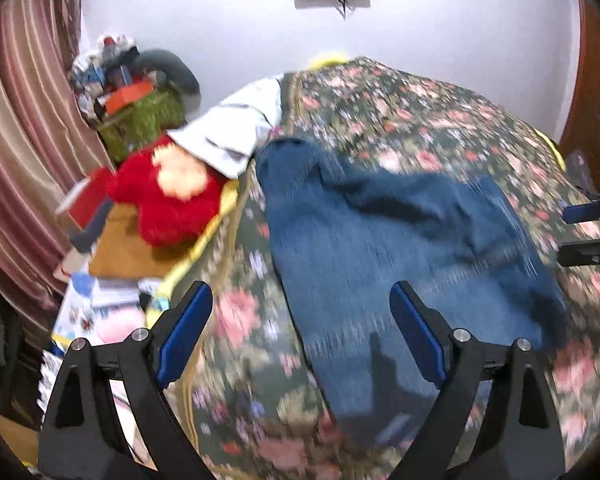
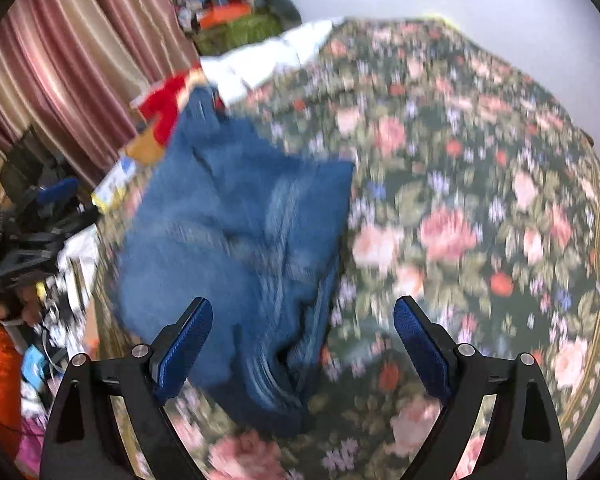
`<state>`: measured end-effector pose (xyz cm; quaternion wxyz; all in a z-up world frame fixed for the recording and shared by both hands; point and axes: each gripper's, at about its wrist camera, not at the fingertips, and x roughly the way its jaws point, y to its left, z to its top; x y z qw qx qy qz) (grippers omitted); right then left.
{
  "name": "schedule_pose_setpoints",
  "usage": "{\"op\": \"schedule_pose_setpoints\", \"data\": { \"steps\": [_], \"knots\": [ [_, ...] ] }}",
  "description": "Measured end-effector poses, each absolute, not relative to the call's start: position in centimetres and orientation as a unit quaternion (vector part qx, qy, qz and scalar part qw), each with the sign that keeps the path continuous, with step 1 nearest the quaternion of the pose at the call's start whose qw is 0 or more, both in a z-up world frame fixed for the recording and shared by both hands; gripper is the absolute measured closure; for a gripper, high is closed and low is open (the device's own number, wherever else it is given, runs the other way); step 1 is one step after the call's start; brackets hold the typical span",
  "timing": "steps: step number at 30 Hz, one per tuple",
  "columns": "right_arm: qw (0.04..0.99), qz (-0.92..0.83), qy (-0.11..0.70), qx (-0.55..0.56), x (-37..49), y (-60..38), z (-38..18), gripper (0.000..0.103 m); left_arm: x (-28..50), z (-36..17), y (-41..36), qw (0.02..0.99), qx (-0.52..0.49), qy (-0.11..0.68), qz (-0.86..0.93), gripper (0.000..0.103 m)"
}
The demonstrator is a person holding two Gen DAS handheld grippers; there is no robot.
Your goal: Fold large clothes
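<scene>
Both grippers empty, jaws wide apart, nothing between the pads. Jeans lie flat-ish on the floral bedspread, already doubled by the look of it, long axis running near-to-far, leaning far-left. Left gripper sits just off the near end, its right pad over denim, left pad over bare spread, so jeans lie ahead and slightly right of it. Right gripper also at the near end w/ the jeans ahead-left, a rumpled fold right between its fingers. Both about equally near (frames blurred, can't judge touch). Next fold prob. means each grabbing a near corner and carrying it toward the far end along that axis. White cloth at far left is clear of the path.
</scene>
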<state>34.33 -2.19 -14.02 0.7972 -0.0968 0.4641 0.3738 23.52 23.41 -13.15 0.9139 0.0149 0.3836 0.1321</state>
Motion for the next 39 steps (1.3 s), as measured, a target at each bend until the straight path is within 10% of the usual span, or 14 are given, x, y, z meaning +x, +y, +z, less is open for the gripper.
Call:
{"op": "schedule_pose_setpoints", "data": {
  "steps": [20,39],
  "knots": [
    [0.798,0.311,0.507,-0.099,45.2,2.8,-23.5,0.006,38.2,-20.8,26.7,0.875,-0.032,0.460,0.149,0.008],
    [0.876,0.338,0.339,-0.054,32.7,-3.8,-4.4,0.006,23.3,-4.7,23.7,0.939,-0.044,0.312,0.134,0.012]
  ]
}}
